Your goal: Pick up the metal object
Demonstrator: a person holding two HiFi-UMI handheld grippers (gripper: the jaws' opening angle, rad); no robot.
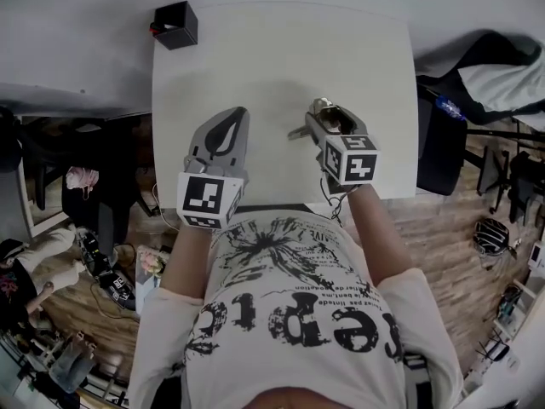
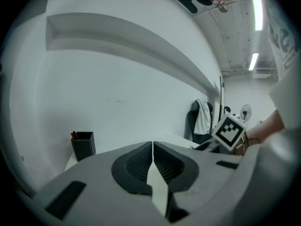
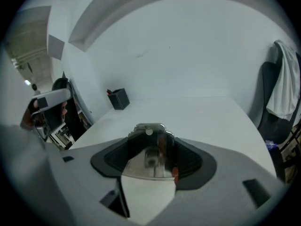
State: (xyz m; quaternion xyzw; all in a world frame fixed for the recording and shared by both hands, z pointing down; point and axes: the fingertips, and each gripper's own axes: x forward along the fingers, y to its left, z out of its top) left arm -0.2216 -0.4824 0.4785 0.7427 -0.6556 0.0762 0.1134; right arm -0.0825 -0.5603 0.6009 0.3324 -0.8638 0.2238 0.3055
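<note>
A shiny metal object [image 3: 149, 149] with a rounded top and a small hole sits between the ribbed black pads of my right gripper [image 3: 150, 147], which is shut on it. In the head view the right gripper [image 1: 328, 118] holds this metal object [image 1: 322, 109] above the white table [image 1: 281, 49], right of centre. My left gripper [image 1: 228, 130] hovers over the table's near left part. In the left gripper view, the left gripper [image 2: 153, 161] has its pads pressed together with nothing between them.
A black pen holder [image 1: 176, 24] with red pens stands at the table's far left corner, also seen as the pen holder [image 2: 83, 145] and pen holder [image 3: 118, 98]. A chair with a white garment [image 3: 282, 88] stands to the right of the table. A white wall rises behind the table.
</note>
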